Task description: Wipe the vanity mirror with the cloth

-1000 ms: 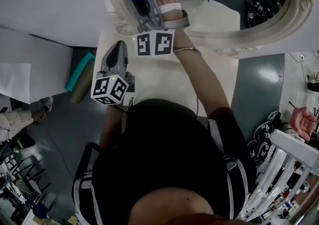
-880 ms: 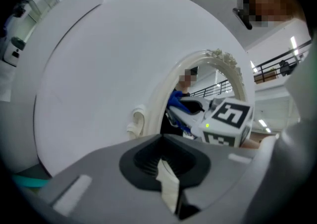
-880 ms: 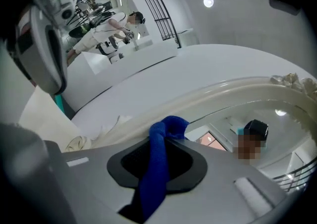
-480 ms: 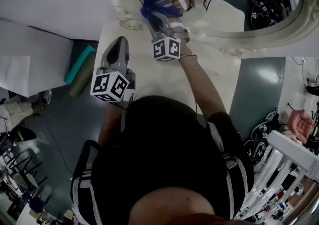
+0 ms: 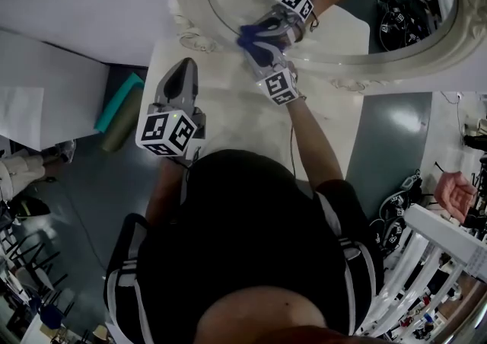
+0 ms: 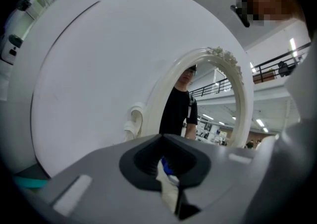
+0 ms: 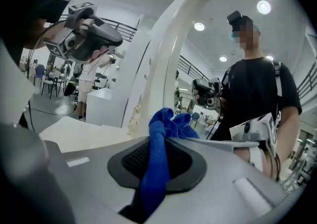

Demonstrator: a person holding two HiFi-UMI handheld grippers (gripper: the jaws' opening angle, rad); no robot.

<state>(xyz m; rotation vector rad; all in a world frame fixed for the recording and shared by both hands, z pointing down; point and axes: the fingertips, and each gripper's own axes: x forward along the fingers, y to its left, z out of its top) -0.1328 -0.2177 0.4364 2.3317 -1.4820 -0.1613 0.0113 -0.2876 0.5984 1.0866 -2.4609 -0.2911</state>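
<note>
Cut off at top edge in head view: upper part of vanity mirror [image 5: 396, 53]. Buried under head and shoulders: near half of table [image 5: 228, 118]. Mostly masked there by right gripper [image 5: 255, 49]: cloth [image 5: 251, 36]; in right gripper view, lower end swallowed between clamped jaws. Behind left gripper [image 6: 166, 163] body in its own view: base of vanity mirror. Through slit between its closed jaws: white-and-blue sliver, too small to identify. Half tucked behind table edge: teal roll [image 5: 118, 106], kind unclear. Clipped by right edge: someone's hand [image 5: 455, 194].
</note>
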